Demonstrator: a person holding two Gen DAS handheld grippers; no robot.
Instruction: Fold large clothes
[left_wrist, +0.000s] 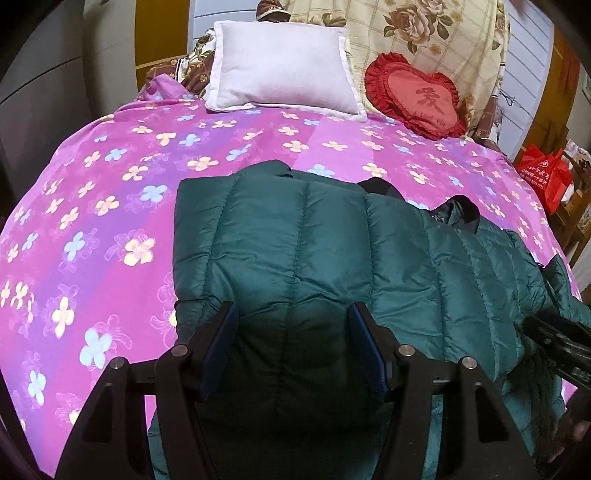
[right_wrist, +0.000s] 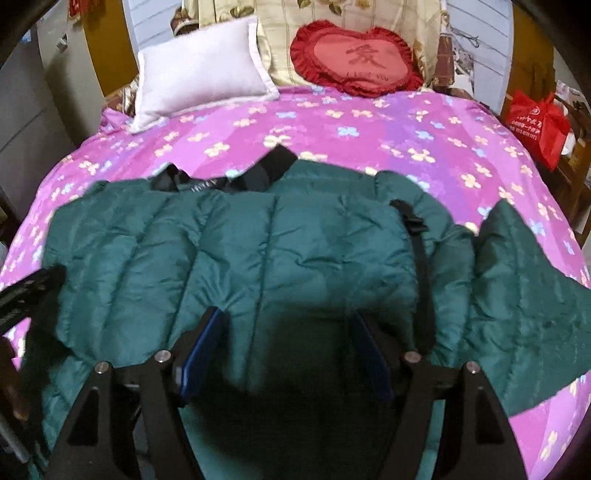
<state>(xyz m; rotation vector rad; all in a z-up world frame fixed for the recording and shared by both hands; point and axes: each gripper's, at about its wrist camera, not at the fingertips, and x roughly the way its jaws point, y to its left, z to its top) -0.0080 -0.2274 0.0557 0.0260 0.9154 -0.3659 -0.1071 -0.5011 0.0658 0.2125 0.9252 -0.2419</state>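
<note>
Lying flat on the pink flowered bedspread (left_wrist: 110, 192), the puffy dark green quilted jacket (left_wrist: 295, 240) waits. Left gripper (left_wrist: 291, 347) and right gripper (right_wrist: 288, 350) hang over its near edge, jaws wide apart, holding nothing. Pinch that edge at 2 spots, lift evenly, fold far.

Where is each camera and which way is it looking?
Left wrist: on the left gripper, over the green jacket, facing the pillows; its open fingers show.
Right wrist: on the right gripper, over the jacket's right part, same way; its open fingers show.
Both share the jacket, white pillow and red heart cushion.
</note>
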